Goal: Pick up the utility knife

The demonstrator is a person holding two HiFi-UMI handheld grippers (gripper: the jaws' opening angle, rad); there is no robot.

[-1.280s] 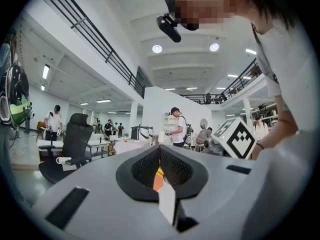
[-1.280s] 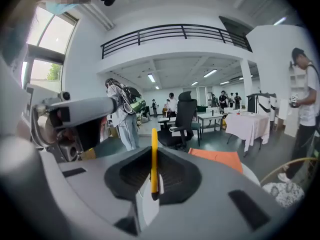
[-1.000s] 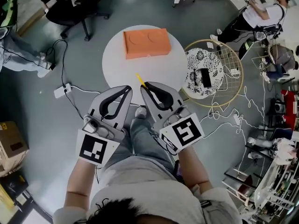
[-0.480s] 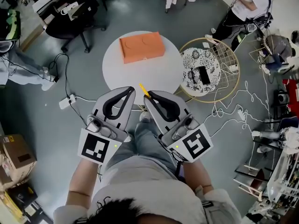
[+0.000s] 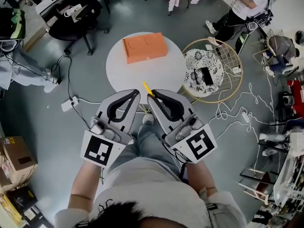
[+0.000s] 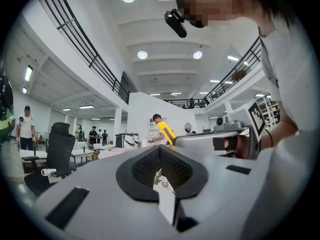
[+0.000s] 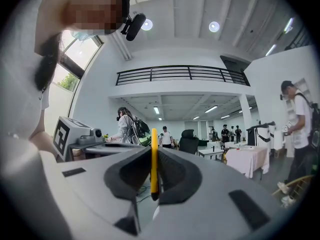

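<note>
The right gripper [image 5: 153, 94] was clamped shut on the utility knife [image 5: 147, 87]. Its yellow body stood edge-on between the 2 jaws and poked out past their tips toward the round white table [image 5: 156, 72]. Pinched along its flat sides like that, the knife likely could not twist or slip. It was held in the air by the table's near edge, off the tabletop, so the pickup looked done. The left gripper [image 5: 135, 95] hung just beside it, also at the table's near edge, its jaws closed together on nothing. With 1 gripper enough for so slim a tool, it seemed merely parked out of the way. An orange box [image 5: 145, 47] lay on the table's far side, well apart from both
</note>
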